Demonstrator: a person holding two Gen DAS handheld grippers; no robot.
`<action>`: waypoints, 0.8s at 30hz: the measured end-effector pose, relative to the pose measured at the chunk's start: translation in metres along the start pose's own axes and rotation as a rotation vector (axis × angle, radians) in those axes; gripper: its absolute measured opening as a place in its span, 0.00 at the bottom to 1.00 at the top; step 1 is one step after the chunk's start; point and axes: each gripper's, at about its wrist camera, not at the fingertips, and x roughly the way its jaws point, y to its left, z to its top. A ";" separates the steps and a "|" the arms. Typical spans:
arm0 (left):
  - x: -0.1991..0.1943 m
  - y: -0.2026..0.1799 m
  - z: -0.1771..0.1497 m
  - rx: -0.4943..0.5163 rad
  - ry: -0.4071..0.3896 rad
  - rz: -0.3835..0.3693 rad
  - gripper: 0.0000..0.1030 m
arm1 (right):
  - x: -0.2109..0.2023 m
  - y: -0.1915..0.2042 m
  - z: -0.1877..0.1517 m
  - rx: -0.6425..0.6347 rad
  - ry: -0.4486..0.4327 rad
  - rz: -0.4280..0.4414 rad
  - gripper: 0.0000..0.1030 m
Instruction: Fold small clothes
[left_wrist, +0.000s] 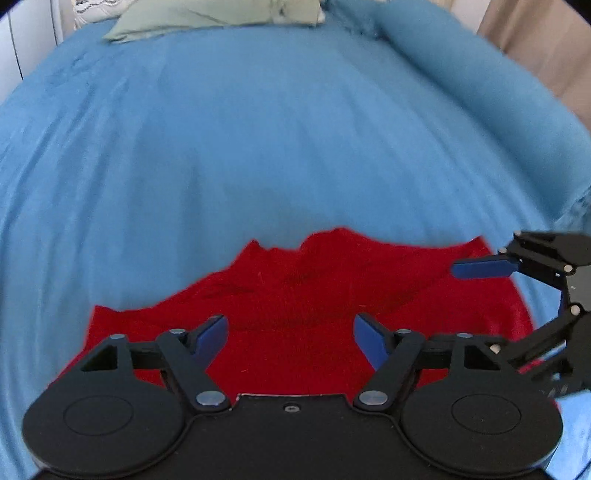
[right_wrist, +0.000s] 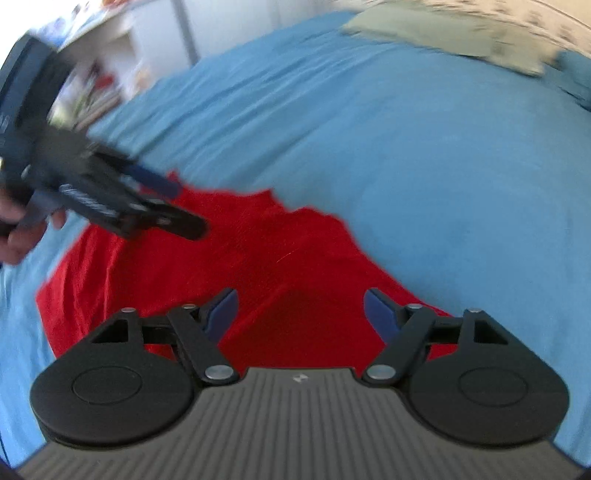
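Observation:
A red garment (left_wrist: 295, 291) lies spread on the blue bedcover (left_wrist: 258, 129), its far edge uneven. My left gripper (left_wrist: 290, 334) hovers over its near part, jaws open, nothing between the blue pads. The right gripper (left_wrist: 491, 295) shows at the right edge of the left wrist view, one blue finger (left_wrist: 480, 267) over the cloth's right side. In the right wrist view the same red garment (right_wrist: 236, 258) lies below my open right gripper (right_wrist: 300, 308), with only cloth behind the gap. The left gripper (right_wrist: 162, 203), blurred, sits at the left, held by a hand (right_wrist: 22, 229).
A pale green pillow (left_wrist: 214, 14) lies at the head of the bed, seen too in the right wrist view as a pale green pillow (right_wrist: 443, 33). A rolled blue blanket edge (left_wrist: 480, 85) runs along the right. White furniture (right_wrist: 155, 40) stands beyond the bed's left side.

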 end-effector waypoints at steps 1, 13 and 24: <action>0.006 -0.002 0.001 0.005 0.009 0.007 0.70 | 0.008 0.003 0.001 -0.034 0.016 0.005 0.83; 0.027 0.011 0.000 -0.101 -0.002 0.016 0.58 | 0.049 0.003 0.009 -0.142 0.093 0.064 0.18; -0.007 0.034 -0.016 -0.186 -0.106 0.037 0.60 | 0.057 -0.005 0.007 -0.034 -0.033 -0.096 0.38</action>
